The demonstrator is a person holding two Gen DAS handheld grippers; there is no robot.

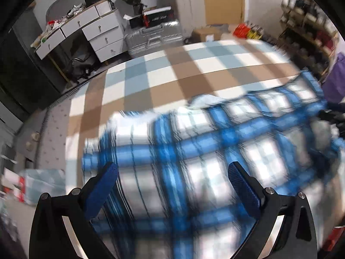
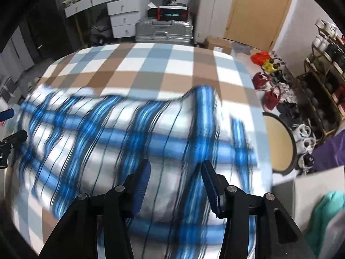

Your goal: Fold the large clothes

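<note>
A large blue-and-white plaid garment (image 1: 194,151) lies spread across a bed covered by a checked bedspread (image 1: 172,73) in brown, pale blue and white; the garment fills the near half of the bed in both wrist views and is heavily blurred. In the left wrist view the left tongs (image 1: 172,172) point steeply down over the cloth with their blue pads (image 1: 105,181) standing wide apart; plaid fabric shows in the gap between them, but neither pad visibly presses on it, so they read as open with nothing gripped. In the right wrist view the right tongs (image 2: 175,177) hang over the garment (image 2: 129,140) about half open, blue pads (image 2: 142,185) apart, with cloth seen between and beyond them; no pinch on the fabric is visible. At the left edge of that view a part of the left tongs (image 2: 8,129) shows beside the garment's edge. The far edge of the garment rises in a fold towards the right (image 2: 202,99). Behind the bed stand a white chest of drawers (image 2: 120,10), a silver suitcase (image 2: 163,32) and a wooden door (image 2: 258,8); shoe racks (image 2: 323,75) line the right wall
</note>
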